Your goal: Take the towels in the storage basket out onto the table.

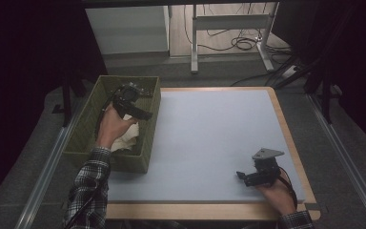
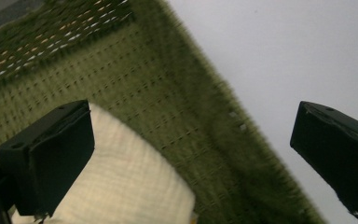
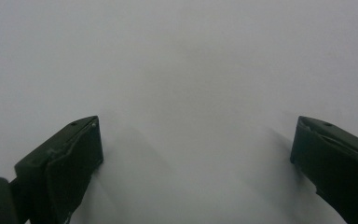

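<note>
Grey mat, green basket w/ cream cloth, left claw open

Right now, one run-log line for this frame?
left gripper: open, over green basket, above cream cloth | right gripper: open, idle over grey mat | cloth: in basket, not gripped

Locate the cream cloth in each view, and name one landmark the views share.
High view: the cream cloth lies inside the green basket, at its near end, beside the left hand.
Left gripper view: lower left, partly behind one jaw of the left tongs.
Right gripper view: not in it.
Shared landmark: the pale blue mat.
</note>
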`<act>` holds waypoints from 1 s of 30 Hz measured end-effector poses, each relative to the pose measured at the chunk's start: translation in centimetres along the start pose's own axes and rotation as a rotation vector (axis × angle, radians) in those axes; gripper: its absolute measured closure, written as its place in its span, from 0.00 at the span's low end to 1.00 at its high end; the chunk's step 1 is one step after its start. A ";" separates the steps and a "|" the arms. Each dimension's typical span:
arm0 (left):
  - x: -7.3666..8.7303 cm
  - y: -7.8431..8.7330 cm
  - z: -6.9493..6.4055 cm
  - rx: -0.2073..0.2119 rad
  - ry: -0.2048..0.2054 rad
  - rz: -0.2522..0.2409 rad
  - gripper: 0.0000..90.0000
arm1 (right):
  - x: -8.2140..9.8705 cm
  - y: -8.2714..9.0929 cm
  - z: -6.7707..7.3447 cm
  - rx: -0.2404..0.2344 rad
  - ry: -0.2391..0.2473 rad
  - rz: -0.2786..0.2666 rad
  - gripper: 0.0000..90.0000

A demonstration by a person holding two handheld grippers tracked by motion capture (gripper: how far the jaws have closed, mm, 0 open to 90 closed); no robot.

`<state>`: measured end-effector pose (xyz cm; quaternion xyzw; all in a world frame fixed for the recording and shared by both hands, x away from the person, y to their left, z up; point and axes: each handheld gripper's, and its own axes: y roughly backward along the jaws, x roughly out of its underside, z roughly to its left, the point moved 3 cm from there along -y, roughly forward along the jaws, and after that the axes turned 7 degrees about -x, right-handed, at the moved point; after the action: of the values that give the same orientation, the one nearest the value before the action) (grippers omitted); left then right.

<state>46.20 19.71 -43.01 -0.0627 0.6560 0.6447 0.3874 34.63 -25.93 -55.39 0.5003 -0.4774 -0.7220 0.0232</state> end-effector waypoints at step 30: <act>5.5 -7.0 5.3 -0.057 0.065 0.211 0.00 | 0.0 0.0 0.0 0.000 0.000 0.000 0.02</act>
<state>48.72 25.63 -51.12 -0.0251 0.6525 0.6979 0.2942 34.65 -25.93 -55.40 0.5002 -0.4775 -0.7220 0.0231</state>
